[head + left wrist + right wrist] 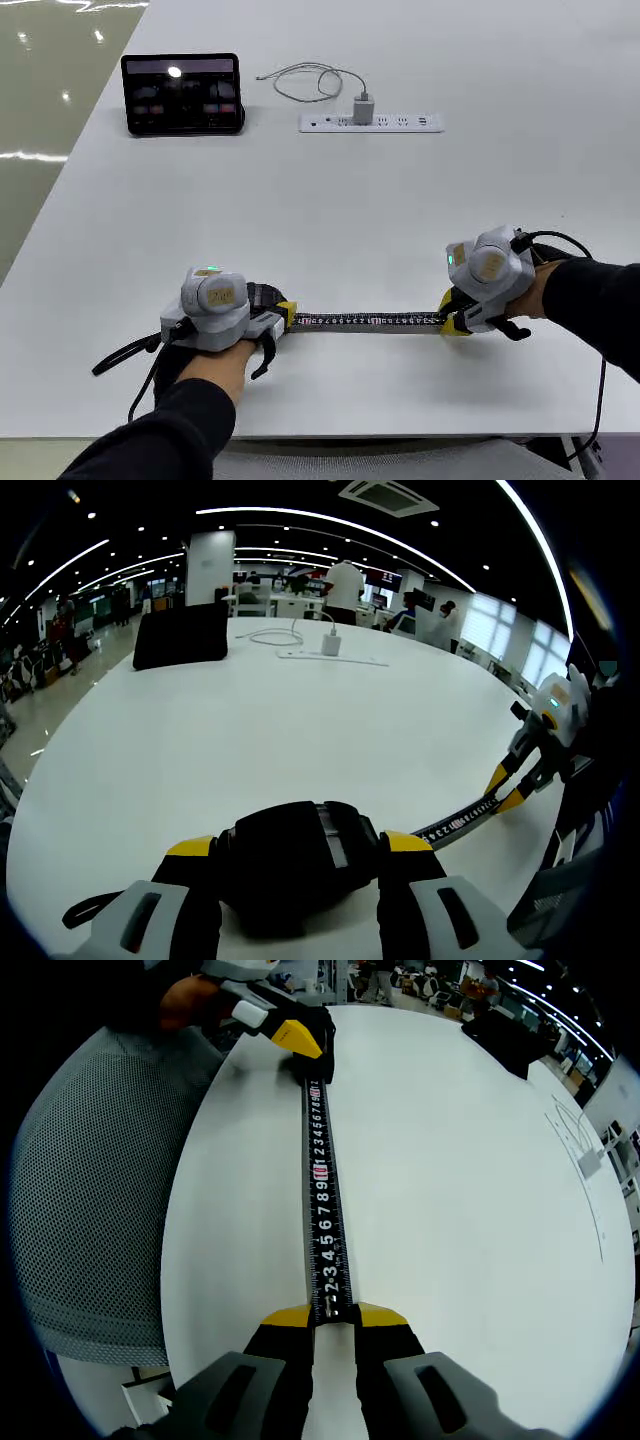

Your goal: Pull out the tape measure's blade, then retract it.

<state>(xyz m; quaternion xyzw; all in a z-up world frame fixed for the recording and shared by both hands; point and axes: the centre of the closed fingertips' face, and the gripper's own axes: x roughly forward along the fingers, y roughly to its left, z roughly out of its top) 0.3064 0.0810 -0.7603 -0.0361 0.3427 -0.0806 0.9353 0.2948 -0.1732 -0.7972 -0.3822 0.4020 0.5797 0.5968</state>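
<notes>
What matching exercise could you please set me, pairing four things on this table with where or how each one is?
Things:
1. tape measure case
2. blade
3. tablet
4. power strip

Places or states:
a. pulled out flat along the table, its end pinched in the right claw
b. has a white charger plugged in
c. clamped in the left claw
d. toward the far left of the table

Right pairs: 1-c, 2-a, 3-d, 4-b.
</notes>
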